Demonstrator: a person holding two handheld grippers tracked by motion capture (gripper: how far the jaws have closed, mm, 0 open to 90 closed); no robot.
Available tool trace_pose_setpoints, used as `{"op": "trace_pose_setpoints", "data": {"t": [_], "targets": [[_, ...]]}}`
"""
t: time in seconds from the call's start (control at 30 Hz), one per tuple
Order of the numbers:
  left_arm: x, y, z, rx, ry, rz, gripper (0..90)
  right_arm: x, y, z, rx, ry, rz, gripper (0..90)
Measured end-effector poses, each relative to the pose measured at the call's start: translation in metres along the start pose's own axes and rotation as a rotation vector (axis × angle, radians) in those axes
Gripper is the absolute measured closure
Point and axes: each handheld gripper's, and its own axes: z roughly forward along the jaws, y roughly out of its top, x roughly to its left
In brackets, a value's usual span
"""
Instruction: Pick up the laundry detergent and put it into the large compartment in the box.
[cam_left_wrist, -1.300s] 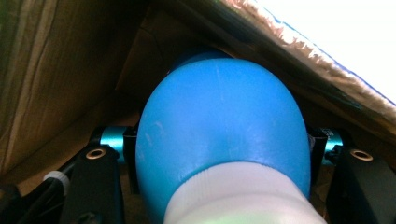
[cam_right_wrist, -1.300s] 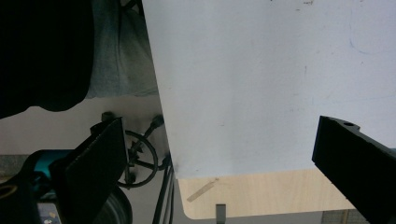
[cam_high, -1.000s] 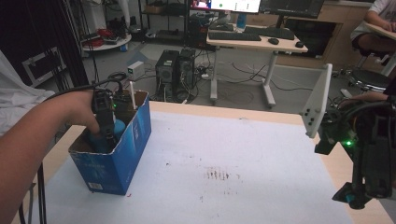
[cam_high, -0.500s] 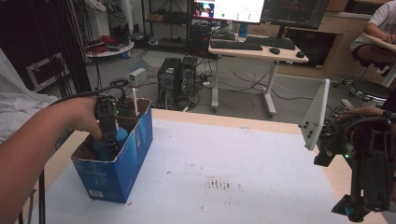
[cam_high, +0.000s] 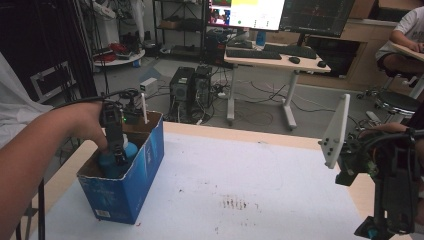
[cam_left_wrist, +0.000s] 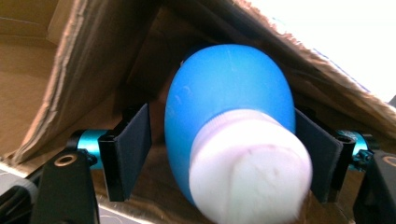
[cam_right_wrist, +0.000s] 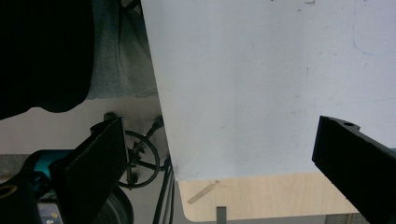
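Observation:
A blue bottle (cam_high: 131, 150) with a white cap lies in an open blue cardboard box (cam_high: 145, 165) at the table's left. My left gripper (cam_high: 119, 159) reaches down into the box, and its jaws have just been opening. In the left gripper view the bottle (cam_left_wrist: 229, 121) sits between the jaws of this gripper (cam_left_wrist: 224, 158), cap toward the camera. A gap shows at the left pad (cam_left_wrist: 133, 154), so the pads no longer press on it. My right gripper (cam_high: 372, 231) hangs at the table's right edge. In its own view the right gripper (cam_right_wrist: 224, 163) stands wide open with nothing between its jaws.
The white table top (cam_high: 250, 175) stretches between box and right gripper, with small dark marks near the front. The box's cardboard flap (cam_left_wrist: 70, 70) leans close over the left jaw. The table's front right corner (cam_right_wrist: 196, 186) lies under the right gripper. Desks and computers stand beyond the table.
The left hand stays down in the box at the bottle, barely shifted. The right gripper holds its place at the table's right edge.

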Motion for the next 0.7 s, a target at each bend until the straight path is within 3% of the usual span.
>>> {"op": "trace_pose_setpoints", "data": {"t": [0.43, 0.7], "targets": [[-0.006, -0.004, -0.034, -0.006, 0.027, -0.012, 22.4, 0.0, 0.001, 0.0, -0.002, -0.002, 0.0, 2.6], [-0.02, 0.001, -0.059, -0.013, 0.053, 0.04, 18.4, 0.0, 0.002, 0.0, 0.0, 0.001, -0.001, 2.6]]}}
